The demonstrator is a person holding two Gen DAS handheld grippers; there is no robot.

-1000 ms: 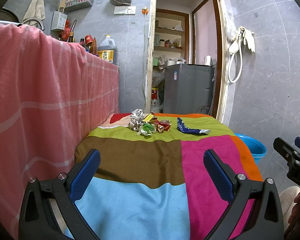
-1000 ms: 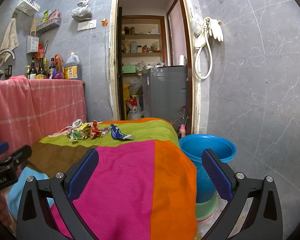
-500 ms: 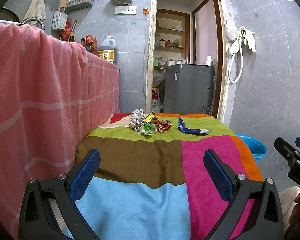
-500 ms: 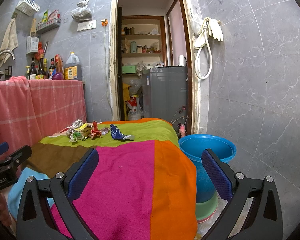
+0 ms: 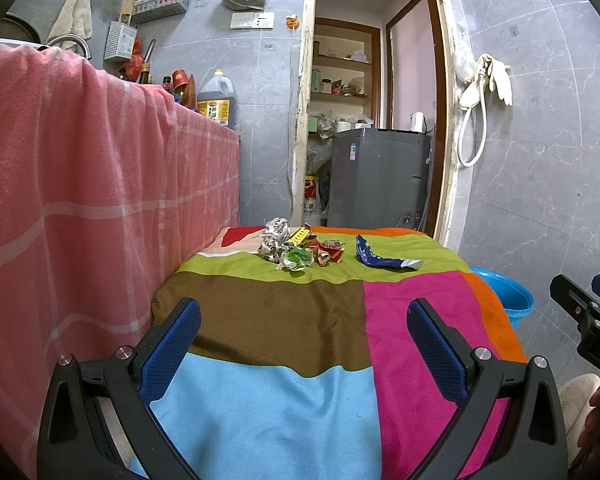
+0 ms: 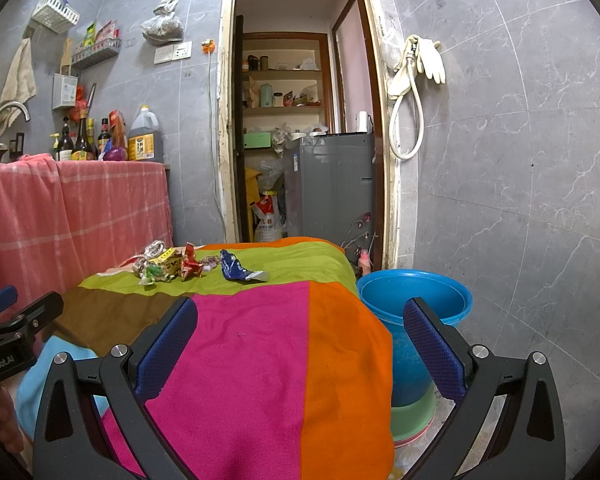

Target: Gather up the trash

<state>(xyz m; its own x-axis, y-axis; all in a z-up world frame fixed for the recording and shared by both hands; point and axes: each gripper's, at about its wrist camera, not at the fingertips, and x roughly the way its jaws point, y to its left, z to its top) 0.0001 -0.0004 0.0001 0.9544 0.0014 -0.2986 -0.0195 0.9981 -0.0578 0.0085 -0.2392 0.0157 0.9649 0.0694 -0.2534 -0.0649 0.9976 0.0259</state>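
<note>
Both the left tongs (image 5: 304,336) and the right tongs (image 6: 300,336) are spread wide with nothing between their blue pads, held low over the near end of the bench's patchwork cloth (image 5: 268,396). A heap of crumpled wrappers (image 5: 296,250) and a blue wrapper (image 5: 374,256) just beside it lie at the far end on the green patch. A blue bucket (image 6: 416,308) stands on the floor beside the bench's right edge.

The colourful patchwork-covered table (image 5: 268,320) is viewed low from its near end by both wrist cameras, left beside right; the far crumpled wrapper pile (image 5: 296,248) (image 6: 168,266) is shared.
</note>
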